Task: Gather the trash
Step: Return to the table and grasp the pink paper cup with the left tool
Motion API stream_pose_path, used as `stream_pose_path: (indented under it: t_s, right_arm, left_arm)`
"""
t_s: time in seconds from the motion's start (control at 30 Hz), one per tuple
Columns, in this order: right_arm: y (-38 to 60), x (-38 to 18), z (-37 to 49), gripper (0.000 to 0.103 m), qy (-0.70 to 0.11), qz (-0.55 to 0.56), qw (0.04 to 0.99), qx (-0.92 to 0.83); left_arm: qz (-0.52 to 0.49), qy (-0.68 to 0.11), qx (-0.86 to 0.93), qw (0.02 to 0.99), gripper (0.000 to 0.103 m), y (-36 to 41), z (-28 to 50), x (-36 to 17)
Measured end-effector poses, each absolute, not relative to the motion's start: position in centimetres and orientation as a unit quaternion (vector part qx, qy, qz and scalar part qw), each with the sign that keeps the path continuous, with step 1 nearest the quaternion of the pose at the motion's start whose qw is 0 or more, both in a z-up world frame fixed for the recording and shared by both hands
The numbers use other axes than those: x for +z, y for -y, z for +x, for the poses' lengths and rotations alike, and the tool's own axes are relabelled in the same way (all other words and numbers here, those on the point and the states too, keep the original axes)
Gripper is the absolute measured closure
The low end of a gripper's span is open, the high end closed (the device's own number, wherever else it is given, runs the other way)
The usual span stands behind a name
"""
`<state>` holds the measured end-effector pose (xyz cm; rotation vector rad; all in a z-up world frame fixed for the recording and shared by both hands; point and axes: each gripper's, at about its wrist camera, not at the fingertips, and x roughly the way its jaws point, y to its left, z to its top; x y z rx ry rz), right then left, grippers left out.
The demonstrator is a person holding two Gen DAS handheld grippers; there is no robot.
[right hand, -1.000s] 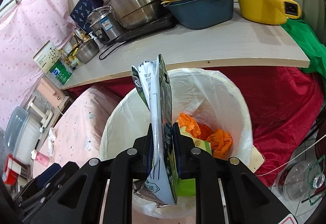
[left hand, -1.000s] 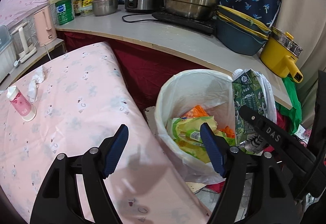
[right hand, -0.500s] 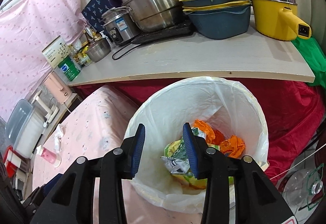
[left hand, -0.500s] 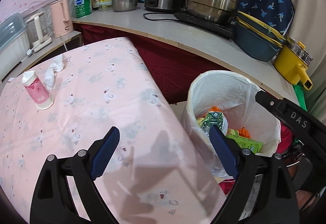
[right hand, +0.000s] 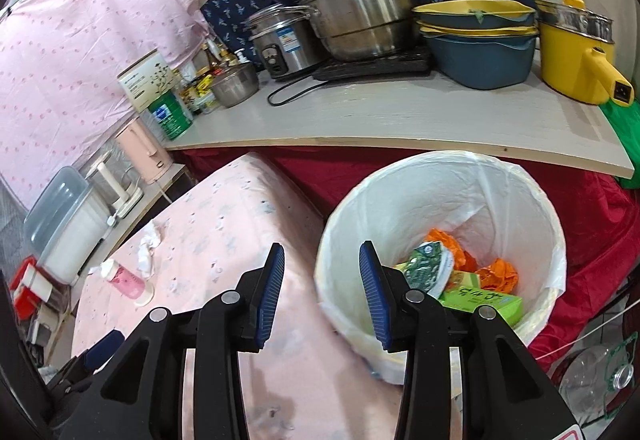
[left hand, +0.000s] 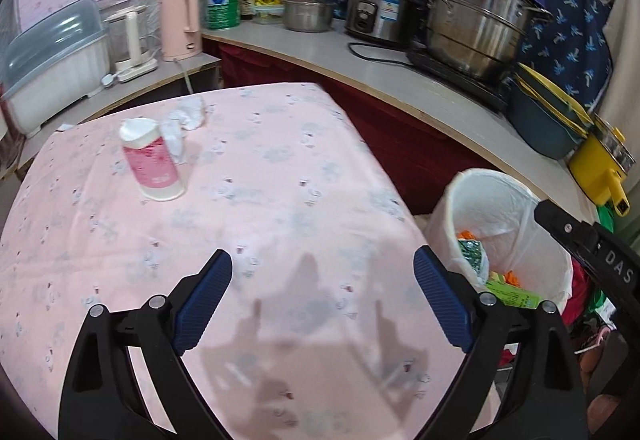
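Both jaws opened, empty; green carton (right hand: 430,266) dropped into bin (right hand: 520,192).

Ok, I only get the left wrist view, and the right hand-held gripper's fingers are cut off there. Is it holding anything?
Observer: No. The right hand-held gripper is empty; its jaws have just been opening, nothing between them.
Operator: What are the orange slivers in the bin?
Observer: In the bin, two crumpled orange wrappers lie behind the green carton.
Operator: Anything on the floor?
Observer: What looks like a clear plastic bottle lies right of the bin.
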<state>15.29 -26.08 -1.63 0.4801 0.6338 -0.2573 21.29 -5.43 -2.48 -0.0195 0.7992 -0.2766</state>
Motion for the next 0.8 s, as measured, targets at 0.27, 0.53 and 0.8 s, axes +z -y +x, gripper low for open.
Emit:
stream_pose_path:
  t_s: [0.27,0.53,0.8]
  right_arm:
    - [21.4,-1.5,16.6,0.065,-0.320,0.212,0.919,-0.091]
    - [17.6,-2.5,19.3,0.065,-0.338,0.198,0.918,-0.062]
    - [15.4,-4.4,24.1,0.065,-0.361,0.193,0.911,-0.044]
  left_arm:
    - [-0.042,-0.388,-0.082,0.917,0.011,0.2,22.8,-2.2]
    - [-0.071,-0.396,-0.029,0.915,0.010,-3.6,26.1,-2.7]
    - [-0.087,-0.406,-0.004,0.910,0.010,-4.5,31.2,-3.6]
